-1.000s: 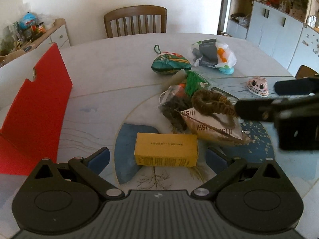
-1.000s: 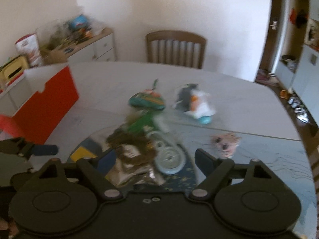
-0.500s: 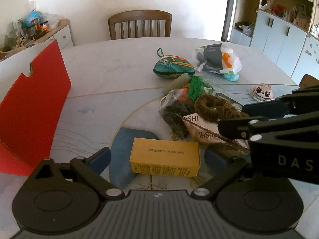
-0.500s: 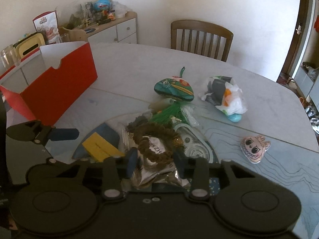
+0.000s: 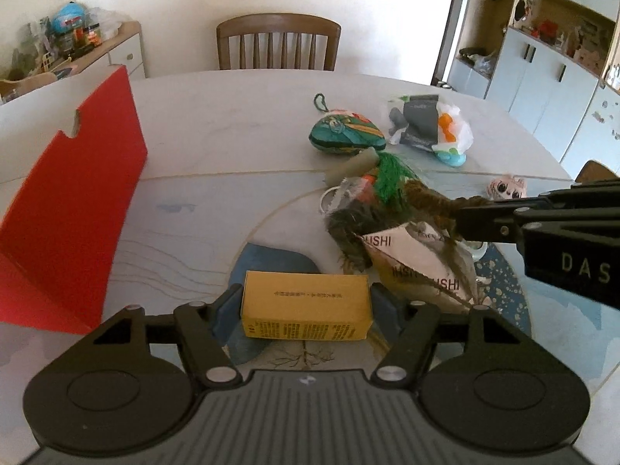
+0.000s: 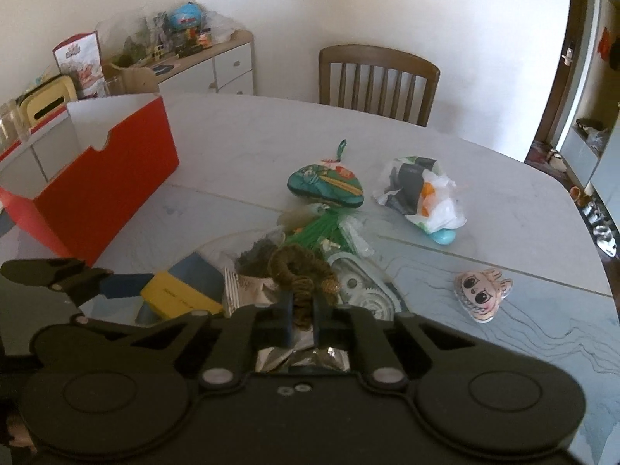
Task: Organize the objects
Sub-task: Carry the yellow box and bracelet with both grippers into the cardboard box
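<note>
A yellow box (image 5: 306,304) lies on the table between the jaws of my left gripper (image 5: 306,308), which are closing; the blue pads (image 5: 228,306) touch its two ends. The right wrist view shows that box (image 6: 178,296) at the left, with the left gripper's blue pad beside it. My right gripper (image 6: 304,319) is shut on a brown fuzzy hair ring (image 6: 300,267) on top of the pile. Seen from the left wrist, the right gripper (image 5: 480,219) comes in from the right and pinches the hair ring (image 5: 426,201).
A red open box (image 6: 108,186) stands at the left. The pile holds a silver snack bag (image 5: 422,267), green tassel, green pouch (image 6: 325,186) and plastic bag (image 6: 422,190). A doll-face charm (image 6: 482,294) lies at the right. A wooden chair (image 5: 279,42) stands behind the table.
Both grippers' jaws came together: the left onto the ends of the yellow box, the right onto the brown hair ring. The right gripper moved in over the pile.
</note>
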A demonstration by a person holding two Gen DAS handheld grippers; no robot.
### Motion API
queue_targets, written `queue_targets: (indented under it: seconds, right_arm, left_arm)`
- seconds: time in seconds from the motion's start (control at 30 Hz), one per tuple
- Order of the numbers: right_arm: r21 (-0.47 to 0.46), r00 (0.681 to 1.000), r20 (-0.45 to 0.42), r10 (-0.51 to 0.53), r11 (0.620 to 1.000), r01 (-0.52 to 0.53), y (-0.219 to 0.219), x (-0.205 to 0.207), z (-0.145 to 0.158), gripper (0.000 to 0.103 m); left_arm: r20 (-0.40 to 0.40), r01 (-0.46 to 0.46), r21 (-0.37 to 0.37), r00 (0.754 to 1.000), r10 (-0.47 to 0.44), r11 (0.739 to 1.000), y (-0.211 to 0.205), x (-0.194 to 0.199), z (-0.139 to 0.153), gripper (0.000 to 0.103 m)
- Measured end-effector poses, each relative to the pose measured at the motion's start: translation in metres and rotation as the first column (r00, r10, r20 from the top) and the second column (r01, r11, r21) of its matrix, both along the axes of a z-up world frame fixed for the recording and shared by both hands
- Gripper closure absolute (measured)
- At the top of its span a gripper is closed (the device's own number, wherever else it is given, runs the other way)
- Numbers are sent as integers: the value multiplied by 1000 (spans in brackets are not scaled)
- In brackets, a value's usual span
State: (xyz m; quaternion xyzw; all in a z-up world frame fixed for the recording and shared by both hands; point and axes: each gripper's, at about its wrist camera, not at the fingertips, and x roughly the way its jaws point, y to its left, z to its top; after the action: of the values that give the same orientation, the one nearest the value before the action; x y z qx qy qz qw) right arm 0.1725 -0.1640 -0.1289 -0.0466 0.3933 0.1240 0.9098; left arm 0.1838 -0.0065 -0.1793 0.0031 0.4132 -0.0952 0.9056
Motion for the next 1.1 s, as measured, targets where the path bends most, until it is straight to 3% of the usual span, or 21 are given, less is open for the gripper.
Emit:
queue_targets:
  seconds: [0.23, 0.67, 0.93, 1.1]
  right_arm:
    - [12, 1000, 26, -17, 1000, 17, 1, -2, 19, 96]
    - [51, 997, 77, 15, 999, -19, 32, -6, 77, 96]
    - [69, 991, 109, 75, 994, -83, 72, -2, 108, 96]
    - [69, 983, 136, 125, 988, -136, 105, 3, 121, 96]
  left_arm:
    - [-26, -20, -30, 999, 19, 999, 22, -5, 29, 33]
    - [5, -10, -76, 1000, 10, 997, 73, -14, 105, 33]
    - [-8, -86, -96, 996, 86, 992, 131, -4, 131, 33]
    - [30, -130, -75, 991, 133, 989, 169, 3, 146, 33]
